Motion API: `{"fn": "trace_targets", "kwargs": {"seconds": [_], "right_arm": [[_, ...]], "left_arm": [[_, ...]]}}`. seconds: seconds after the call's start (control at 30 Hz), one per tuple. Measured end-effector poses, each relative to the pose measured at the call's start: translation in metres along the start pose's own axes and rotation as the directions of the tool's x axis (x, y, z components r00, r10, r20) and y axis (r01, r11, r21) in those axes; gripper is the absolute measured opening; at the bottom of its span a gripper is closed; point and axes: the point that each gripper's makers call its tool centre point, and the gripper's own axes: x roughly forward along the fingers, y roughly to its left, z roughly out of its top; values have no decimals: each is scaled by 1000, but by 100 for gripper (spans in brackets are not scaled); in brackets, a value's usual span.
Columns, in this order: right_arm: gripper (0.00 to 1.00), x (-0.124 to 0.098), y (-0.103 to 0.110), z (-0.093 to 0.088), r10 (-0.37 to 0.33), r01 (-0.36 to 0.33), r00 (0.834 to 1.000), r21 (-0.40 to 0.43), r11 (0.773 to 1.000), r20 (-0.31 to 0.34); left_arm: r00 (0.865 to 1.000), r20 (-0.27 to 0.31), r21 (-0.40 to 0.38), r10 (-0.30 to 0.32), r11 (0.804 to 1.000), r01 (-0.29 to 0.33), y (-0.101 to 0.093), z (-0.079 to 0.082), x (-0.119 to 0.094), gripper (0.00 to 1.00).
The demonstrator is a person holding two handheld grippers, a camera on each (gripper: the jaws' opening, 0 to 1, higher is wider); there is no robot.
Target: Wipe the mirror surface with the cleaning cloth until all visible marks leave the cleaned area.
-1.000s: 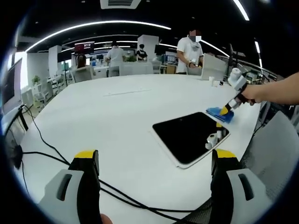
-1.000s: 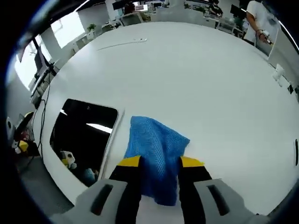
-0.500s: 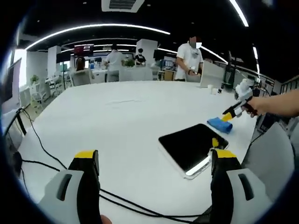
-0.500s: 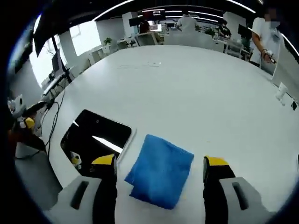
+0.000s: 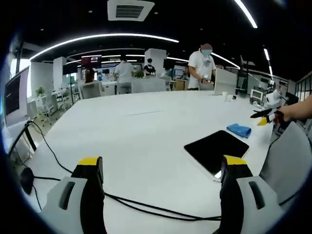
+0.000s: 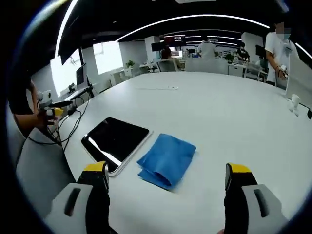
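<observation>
Lying released beside mirror [image 6: 115, 142]: cloth [image 6: 166, 159], right tool [image 6: 165, 178] withdrawn.

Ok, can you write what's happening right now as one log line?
cloth: loose on table, beside mirror | right hand-held gripper: open, above table | left hand-held gripper: open

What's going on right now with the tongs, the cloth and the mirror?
Both tongs open, left tongs and right tongs holding nothing. Blue cloth flat on white table, beside mirror. Nothing in the way.
</observation>
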Motion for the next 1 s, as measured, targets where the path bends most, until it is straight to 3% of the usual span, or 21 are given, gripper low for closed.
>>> {"fn": "trace_targets", "kwargs": {"seconds": [0.03, 0.07, 0.1, 0.2, 0.43, 0.57, 0.8, 0.87, 1.0], "right_arm": [[94, -3, -1, -3, -10, 10, 1000, 4, 1000, -12], [91, -4, 0, -4, -11, 11, 1000, 26, 1000, -15], [93, -3, 1, -4, -8, 8, 1000, 29, 1000, -15], [98, -1, 7, -2, -2, 2, 1000, 35, 999, -5], [98, -2, -3, -9, -38, 41, 999, 97, 994, -39], [98, -6, -12, -6, -83, 84, 996, 97, 992, -18], [98, -11, -15, -14, -115, 120, 992, 95, 988, -59], [98, -13, -13, -10, -121, 125, 991, 73, 989, -54], [98, -13, -12, -13, -129, 133, 990, 75, 988, -63]], "left_arm": [[1000, 6, -17, -5, 1000, 5, 0, 0, -1, 99], [998, 57, -83, -40, 996, 44, -7, 7, -1, 99], [997, 70, -84, -40, 995, 46, -7, 9, -1, 99], [997, 64, -29, -36, 999, 38, -8, 8, -3, 99], [1000, -2, -40, -16, 999, 16, -1, -4, 0, 99], [1000, 11, -47, -24, 999, 25, -3, -5, -1, 99], [999, 33, -56, -2, 998, 3, 3, -6, -4, 99], [996, 85, -101, -17, 995, 25, 1, 2, -3, 99], [997, 77, -58, 4, 998, 1, 4, 0, -2, 99]]}}
